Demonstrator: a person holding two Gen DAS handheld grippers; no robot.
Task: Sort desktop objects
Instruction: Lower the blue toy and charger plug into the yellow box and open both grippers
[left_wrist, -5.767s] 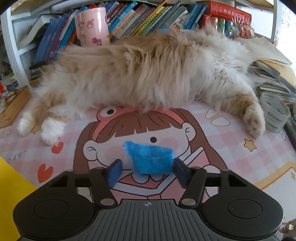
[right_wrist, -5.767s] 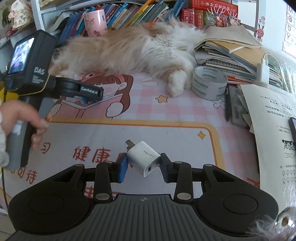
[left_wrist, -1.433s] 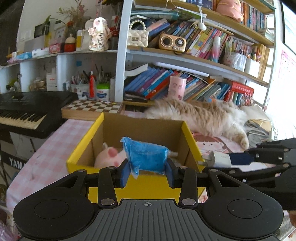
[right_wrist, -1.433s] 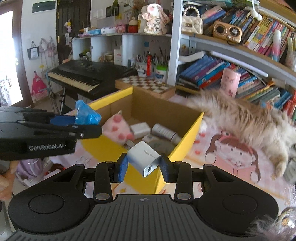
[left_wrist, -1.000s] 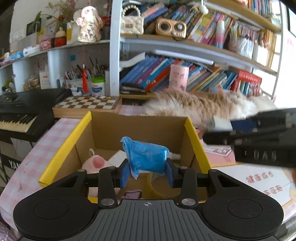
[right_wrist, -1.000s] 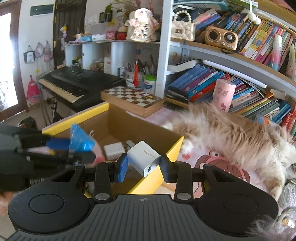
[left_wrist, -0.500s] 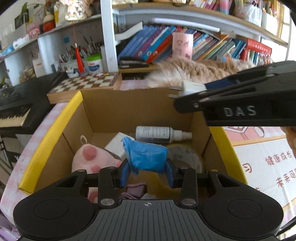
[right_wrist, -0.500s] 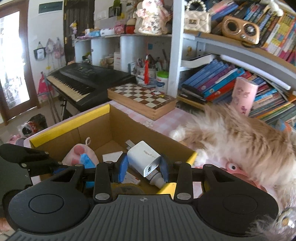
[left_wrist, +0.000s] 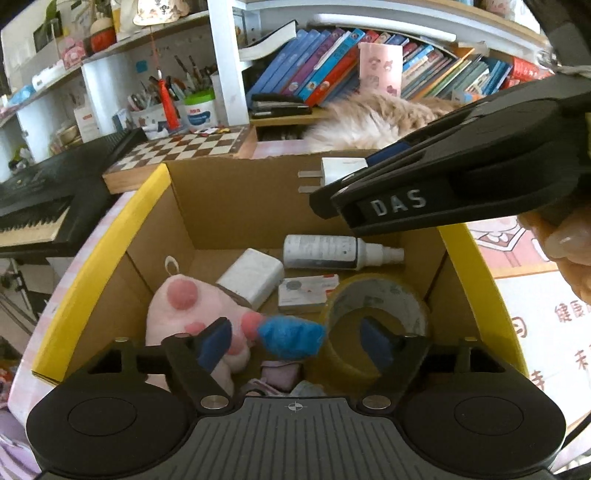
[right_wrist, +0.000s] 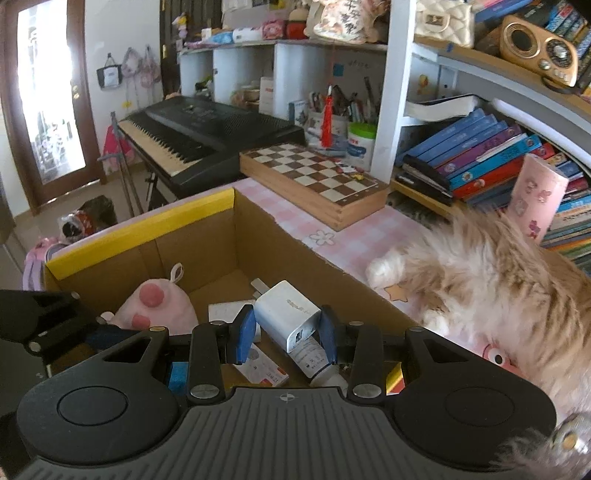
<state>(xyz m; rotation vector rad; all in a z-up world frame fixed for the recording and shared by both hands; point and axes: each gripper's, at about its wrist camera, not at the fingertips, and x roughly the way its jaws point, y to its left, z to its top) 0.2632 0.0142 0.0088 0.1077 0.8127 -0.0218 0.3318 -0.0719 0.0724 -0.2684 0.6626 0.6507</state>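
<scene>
The left gripper has its fingers spread wide, the blue fuzzy wad loose between them over the cardboard box. The right gripper clamps the white charger above the same box, where a pink plush, tape roll and spray bottle lie.

Pink checked table under the sorting things
A cardboard box with yellow rim stands on it, a wooden chessboard case just behind, a fluffy cat lying beside the box on a cartoon-girl mat
</scene>
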